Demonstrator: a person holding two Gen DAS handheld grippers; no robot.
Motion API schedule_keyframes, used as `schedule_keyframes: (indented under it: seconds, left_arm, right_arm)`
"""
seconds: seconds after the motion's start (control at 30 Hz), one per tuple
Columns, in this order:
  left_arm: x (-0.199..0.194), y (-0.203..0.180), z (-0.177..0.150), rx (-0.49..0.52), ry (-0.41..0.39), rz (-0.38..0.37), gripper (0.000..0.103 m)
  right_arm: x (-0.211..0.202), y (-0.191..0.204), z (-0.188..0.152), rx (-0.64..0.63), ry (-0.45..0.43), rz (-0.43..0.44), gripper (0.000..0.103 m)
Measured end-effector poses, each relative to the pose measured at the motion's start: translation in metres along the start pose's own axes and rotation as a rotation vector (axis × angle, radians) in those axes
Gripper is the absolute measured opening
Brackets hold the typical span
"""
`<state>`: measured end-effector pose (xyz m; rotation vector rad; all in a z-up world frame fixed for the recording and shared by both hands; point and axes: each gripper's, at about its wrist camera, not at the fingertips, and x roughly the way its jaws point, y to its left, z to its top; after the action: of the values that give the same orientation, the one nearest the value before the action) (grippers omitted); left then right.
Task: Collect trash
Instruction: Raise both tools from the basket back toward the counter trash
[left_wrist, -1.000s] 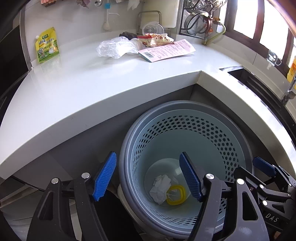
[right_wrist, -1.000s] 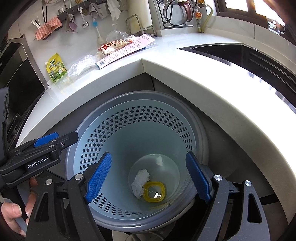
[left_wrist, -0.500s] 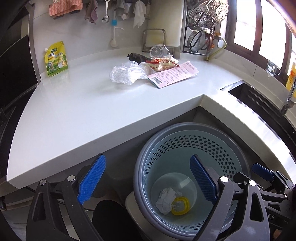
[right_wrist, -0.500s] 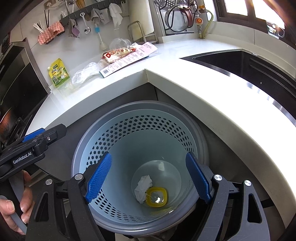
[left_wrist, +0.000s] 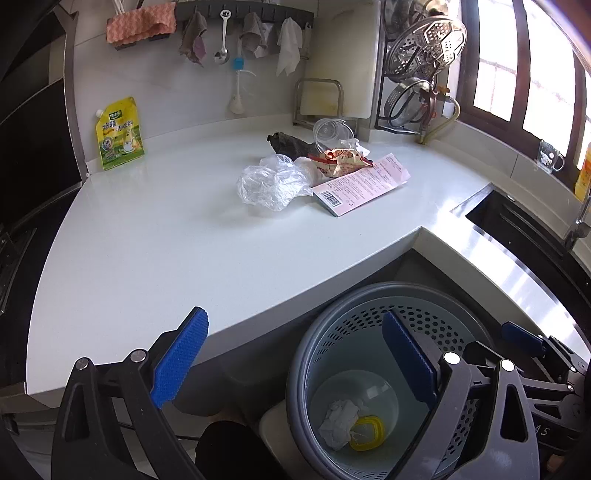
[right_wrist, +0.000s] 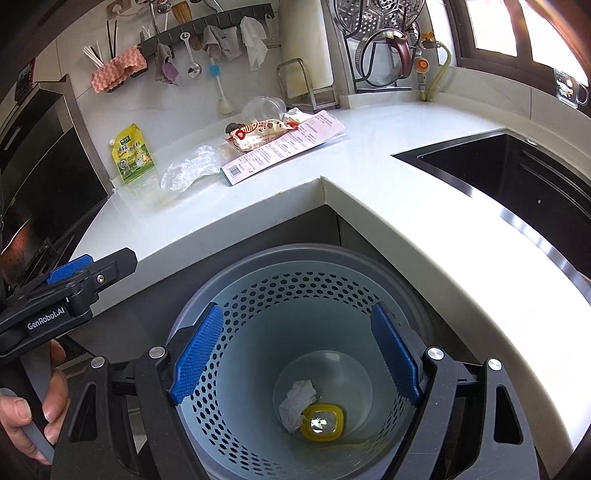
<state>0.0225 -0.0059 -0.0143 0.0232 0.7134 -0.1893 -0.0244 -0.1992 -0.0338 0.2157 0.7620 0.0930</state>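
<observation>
So the bin was parked on the floor right in the inside corner of the worktop, which made sense: anything grabbed off the top only had a short drop to make. A crumpled tissue and a yellow lid-looking thing were already sitting at the bottom.

The left hand-held gripper had just been opening its jaws, nothing between them, and was aimed over the worktop edge. The right hand-held gripper hung over the bin mouth, jaws apart and empty too.

The rest of the trash sat bunched near the back wall: a clear plastic bag, a snack wrapper, a pink printed sheet, a clear cup tipped on its side and something dark I couldn't identify. My guess was the bag went next, being nearest. The yellow pouch leaning upright against the wall looked like a keeper.
</observation>
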Motion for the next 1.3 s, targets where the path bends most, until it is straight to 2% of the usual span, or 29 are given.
schedule_keyframes:
  seconds: [0.33,0.5,0.63,0.8,0.93,1.3]
  left_arm:
    - [0.010,0.011,0.022,-0.018,-0.035,0.011,0.093]
    - [0.020,0.024,0.039,-0.031,-0.066,0.043,0.096]
    - [0.035,0.037,0.053,-0.059,-0.054,0.071,0.096]
    - [0.054,0.039,0.071,-0.051,-0.038,0.064,0.096]
    - [0.074,0.038,0.083,-0.071,0.006,0.015,0.096]
    - [0.105,0.039,0.112,-0.067,0.024,0.031,0.096]
  right_arm:
    - [0.004,0.005,0.027,-0.011,-0.036,0.017,0.079]
    - [0.014,0.006,0.043,-0.015,-0.049,0.018,0.079]
    - [0.024,0.004,0.055,-0.010,-0.042,0.025,0.079]
    - [0.034,0.004,0.073,-0.009,-0.052,0.021,0.079]
    - [0.043,0.004,0.087,0.002,-0.049,0.032,0.079]
    - [0.068,0.010,0.122,-0.045,-0.055,0.007,0.079]
